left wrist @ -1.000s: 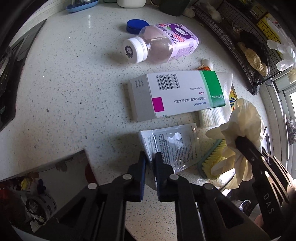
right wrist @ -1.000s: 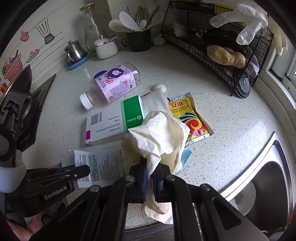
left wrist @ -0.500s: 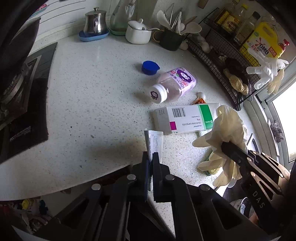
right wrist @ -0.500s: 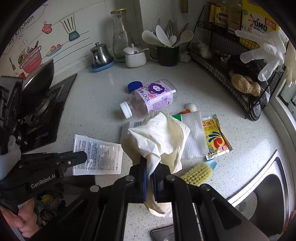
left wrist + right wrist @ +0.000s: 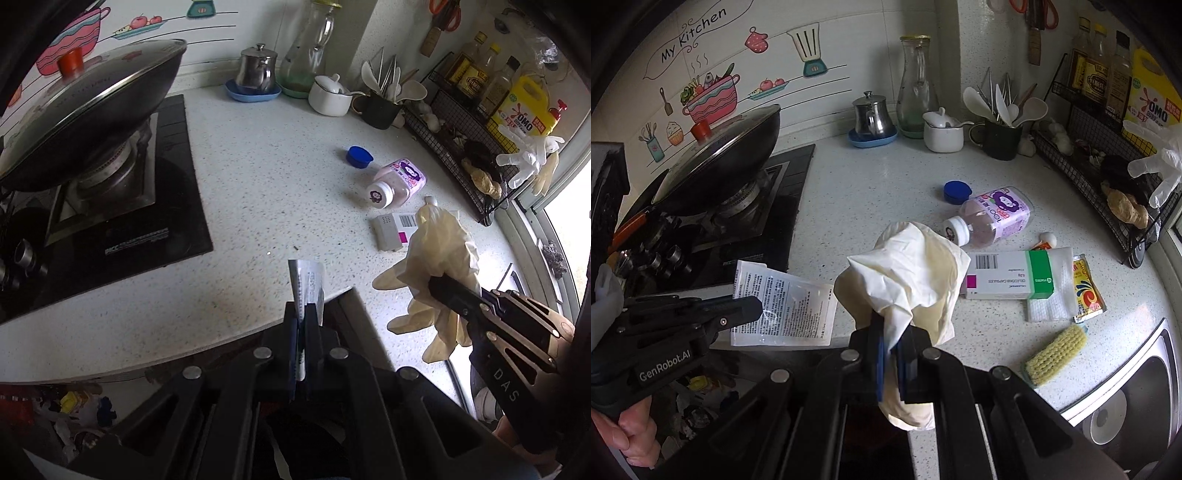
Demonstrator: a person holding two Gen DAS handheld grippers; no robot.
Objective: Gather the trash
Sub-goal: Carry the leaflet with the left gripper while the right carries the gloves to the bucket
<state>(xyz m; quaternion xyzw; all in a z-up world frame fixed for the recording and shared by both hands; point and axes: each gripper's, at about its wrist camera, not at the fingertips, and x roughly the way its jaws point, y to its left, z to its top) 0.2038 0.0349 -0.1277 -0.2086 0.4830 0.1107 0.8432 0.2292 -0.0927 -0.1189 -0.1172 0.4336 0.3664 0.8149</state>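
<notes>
My left gripper [image 5: 302, 314] is shut on a clear printed plastic sachet [image 5: 307, 284], held edge-on above the counter's front edge; the sachet shows flat in the right wrist view [image 5: 786, 306] beside the left gripper [image 5: 753, 304]. My right gripper [image 5: 892, 343] is shut on a crumpled cream rubber glove [image 5: 908, 273], which also hangs in the left wrist view [image 5: 439, 251]. On the counter lie a purple-labelled bottle [image 5: 993, 218], a blue cap [image 5: 956, 192], a white and green medicine box [image 5: 1008, 278], a yellow sauce packet [image 5: 1086, 291] and a paper towel [image 5: 1052, 306].
A lidded wok [image 5: 85, 110] sits on the black stove [image 5: 122, 221] at left. A scrub brush [image 5: 1056, 350] lies by the sink [image 5: 1123, 398]. A wire rack [image 5: 1108, 173] with bottles stands at right. Jars, a jug and a utensil cup [image 5: 1001, 136] line the back wall.
Both grippers have lifted and pulled back from the counter with the sachet and the glove. The sachet has left the counter and now hangs over its front edge.
</notes>
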